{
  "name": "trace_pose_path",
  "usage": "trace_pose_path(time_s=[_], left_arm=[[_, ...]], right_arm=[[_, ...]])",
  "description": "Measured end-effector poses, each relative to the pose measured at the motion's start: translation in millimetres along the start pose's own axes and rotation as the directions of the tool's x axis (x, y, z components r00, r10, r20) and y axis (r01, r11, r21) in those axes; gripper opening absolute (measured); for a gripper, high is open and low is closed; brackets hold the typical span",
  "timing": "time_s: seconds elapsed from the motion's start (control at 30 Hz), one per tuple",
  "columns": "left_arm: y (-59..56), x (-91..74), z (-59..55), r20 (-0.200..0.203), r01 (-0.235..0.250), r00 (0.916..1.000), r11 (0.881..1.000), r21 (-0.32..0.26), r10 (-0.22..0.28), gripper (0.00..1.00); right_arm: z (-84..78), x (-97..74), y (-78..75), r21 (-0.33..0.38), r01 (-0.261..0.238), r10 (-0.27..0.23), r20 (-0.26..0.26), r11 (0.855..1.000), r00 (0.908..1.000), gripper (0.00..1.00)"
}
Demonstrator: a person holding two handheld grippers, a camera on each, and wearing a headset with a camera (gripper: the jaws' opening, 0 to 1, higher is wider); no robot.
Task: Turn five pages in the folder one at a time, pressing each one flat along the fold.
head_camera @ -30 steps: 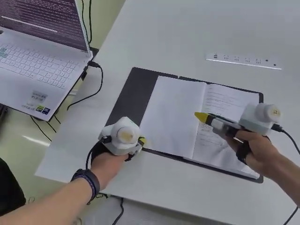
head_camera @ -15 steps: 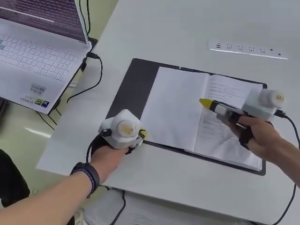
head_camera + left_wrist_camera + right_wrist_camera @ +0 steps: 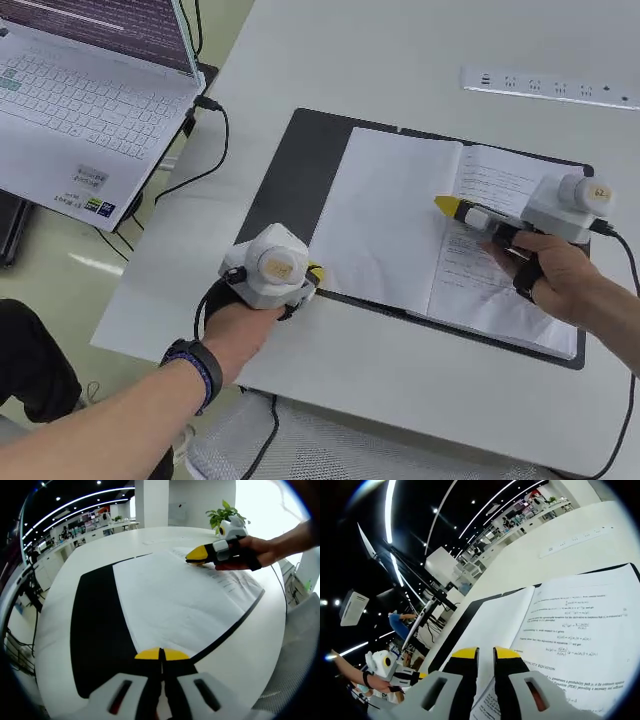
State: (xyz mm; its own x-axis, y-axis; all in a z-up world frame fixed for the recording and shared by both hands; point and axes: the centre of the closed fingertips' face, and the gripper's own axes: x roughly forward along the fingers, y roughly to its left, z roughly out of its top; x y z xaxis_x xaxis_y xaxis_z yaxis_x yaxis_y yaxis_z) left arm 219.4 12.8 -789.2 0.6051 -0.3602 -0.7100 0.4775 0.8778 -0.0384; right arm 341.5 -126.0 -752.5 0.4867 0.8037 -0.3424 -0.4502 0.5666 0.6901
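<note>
The folder [image 3: 290, 180] lies open on the table [image 3: 400, 60], its fold [image 3: 456, 165] running 12 to 6 o'clock. The right gripper [image 3: 447, 205], jaws a slit apart and empty, points toward 9 o'clock, its tip at the fold and perhaps touching it. The left gripper [image 3: 314, 272], jaws closed, sits at the blank page's [image 3: 380, 220] 7 o'clock corner.

A broad white counter [image 3: 400, 60] has a white power strip [image 3: 550, 85] near its far edge. Just left of it is an open white laptop [image 3: 80, 90] with a black cable [image 3: 205, 165] plugged in, above pale greenish floor [image 3: 60, 290]. Beyond lies an open-plan office with a white pillar [image 3: 150, 502], a potted plant [image 3: 225, 514] and long ceiling light strips [image 3: 75, 505].
</note>
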Motion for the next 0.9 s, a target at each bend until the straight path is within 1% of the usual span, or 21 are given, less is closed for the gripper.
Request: trace_pose_path(time_s=[0.13,0.17,0.27,0.37,0.53,0.67,0.9], left_arm=[[-0.1,-0.4,0.1,-0.001,0.001,1.0,1.0,0.003,-0.001,0.0],[-0.1,-0.5,0.1,0.0,0.001,1.0,1.0,0.004,-0.001,0.0],[0.0,-0.7,0.1,0.001,-0.003,1.0,1.0,0.008,0.003,0.0],[0.4,-0.2,0.0,0.004,-0.008,1.0,1.0,0.002,0.008,0.0],[0.4,0.8,0.0,0.003,-0.005,1.0,1.0,-0.003,0.005,0.0],[0.2,0.8,0.2,0.004,0.001,1.0,1.0,-0.002,-0.001,0.0],[-0.1,1.6,0.3,0.003,0.009,1.0,1.0,0.015,-0.009,0.0]], right_arm=[[-1.6,1.6,-5.5,-0.002,0.004,-0.004,-0.002,1.0,1.0,0.01],[-1.0,1.4,-7.3,0.001,0.006,-0.006,0.001,1.0,1.0,0.0],[-1.4,1.3,-8.6,0.018,-0.003,0.003,-0.006,1.0,1.0,0.0],[-1.8,1.4,-7.5,-0.014,-0.017,0.017,-0.008,1.0,0.9998,0.0],[0.1,3.4,-7.9,-0.041,-0.025,0.025,-0.006,0.999,0.9997,0.0],[7.0,8.6,-11.8,-0.08,-0.009,0.009,0.002,0.997,1.0,0.0],[21.6,16.3,-22.2,-0.066,0.02,-0.018,0.039,0.998,0.9991,0.0]])
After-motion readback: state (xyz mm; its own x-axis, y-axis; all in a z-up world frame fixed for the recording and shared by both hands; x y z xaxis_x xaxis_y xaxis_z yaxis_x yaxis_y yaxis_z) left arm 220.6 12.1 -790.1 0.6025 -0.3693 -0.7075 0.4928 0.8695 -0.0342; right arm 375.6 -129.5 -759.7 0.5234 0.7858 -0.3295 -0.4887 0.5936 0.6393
